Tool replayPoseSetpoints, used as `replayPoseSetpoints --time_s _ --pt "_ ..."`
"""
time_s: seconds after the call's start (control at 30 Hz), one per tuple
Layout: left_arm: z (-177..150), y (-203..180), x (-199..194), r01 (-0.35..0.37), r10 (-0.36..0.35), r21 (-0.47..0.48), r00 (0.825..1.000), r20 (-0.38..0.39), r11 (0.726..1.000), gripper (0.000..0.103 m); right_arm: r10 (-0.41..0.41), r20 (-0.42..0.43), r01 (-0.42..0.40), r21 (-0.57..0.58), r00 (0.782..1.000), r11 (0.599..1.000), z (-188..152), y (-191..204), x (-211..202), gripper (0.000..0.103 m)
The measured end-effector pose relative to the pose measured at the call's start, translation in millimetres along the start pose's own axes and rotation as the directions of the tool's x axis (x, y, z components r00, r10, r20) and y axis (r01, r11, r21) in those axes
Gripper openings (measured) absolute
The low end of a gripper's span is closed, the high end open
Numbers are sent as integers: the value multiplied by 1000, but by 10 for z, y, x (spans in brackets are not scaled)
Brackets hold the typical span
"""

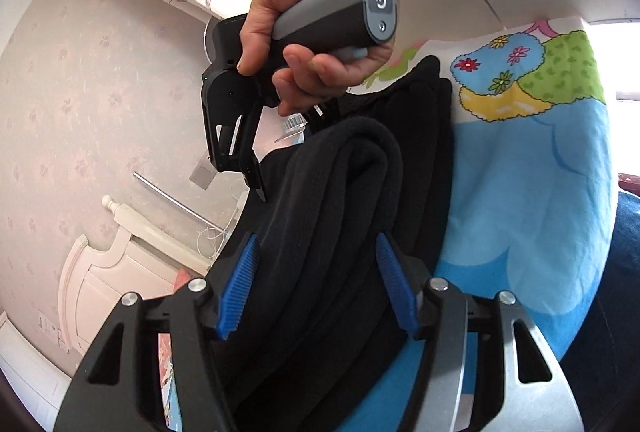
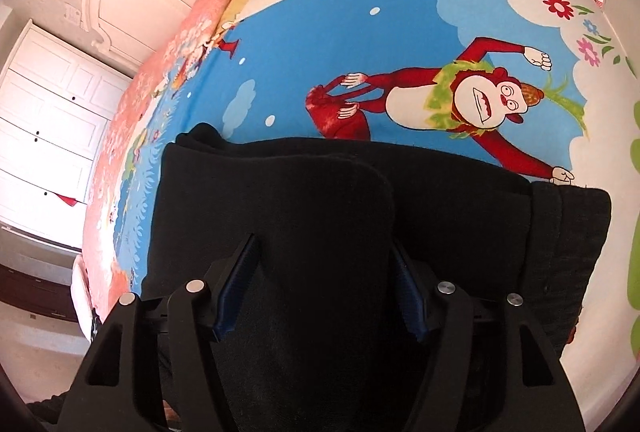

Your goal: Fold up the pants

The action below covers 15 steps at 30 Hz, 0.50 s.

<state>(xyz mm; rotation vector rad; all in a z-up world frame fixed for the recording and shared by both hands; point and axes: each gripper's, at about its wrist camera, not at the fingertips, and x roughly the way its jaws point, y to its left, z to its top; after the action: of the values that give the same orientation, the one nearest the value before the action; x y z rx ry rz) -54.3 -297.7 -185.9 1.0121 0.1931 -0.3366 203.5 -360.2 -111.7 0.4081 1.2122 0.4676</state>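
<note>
Black fleece pants [image 1: 344, 191] lie folded into a thick stack on a bed covered by a cartoon-printed sheet [image 1: 532, 191], with rounded fold edges showing where layers are doubled over. Seen from the left wrist, the left gripper [image 1: 316, 288] straddles the end of the stack: its blue ribbed pads [image 1: 240, 292] stand apart on either side of the cloth, with a gap between each pad and the fabric, so the jaws appear released rather than clamped. A person's hand [image 1: 320, 31] holds the right gripper [image 1: 260, 187] by its grey handle at the far end of the bundle, angled down toward the cloth. From the right wrist, the right gripper's own pads [image 2: 236, 292] are likewise spread over the dark fabric with no visible pinch. Both tools placed at opposite ends suggests the fold has just been laid down and let go. Judging by the compact rectangle in the right wrist view, the folding looks largely complete; smoothing or a final fold may remain.
</note>
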Motion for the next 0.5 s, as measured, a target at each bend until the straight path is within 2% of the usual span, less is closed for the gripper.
replayPoseSetpoints --time_s 0.1,0.2,0.23,0.5 --pt "29 -89 1 5 -4 48 1000 -2 999 44 -47 -16 47 -28 999 999 21 85 7 47" --pt "18 -102 4 6 -6 61 1000 -8 998 28 -79 -10 78 -66 997 995 43 198 -64 37" --pt "19 -57 5 14 -13 55 1000 -5 998 25 -81 -7 80 -72 997 994 50 232 -93 36" --pt "312 258 -71 3 -5 42 999 50 999 21 -139 32 142 -130 990 981 209 477 -483 31"
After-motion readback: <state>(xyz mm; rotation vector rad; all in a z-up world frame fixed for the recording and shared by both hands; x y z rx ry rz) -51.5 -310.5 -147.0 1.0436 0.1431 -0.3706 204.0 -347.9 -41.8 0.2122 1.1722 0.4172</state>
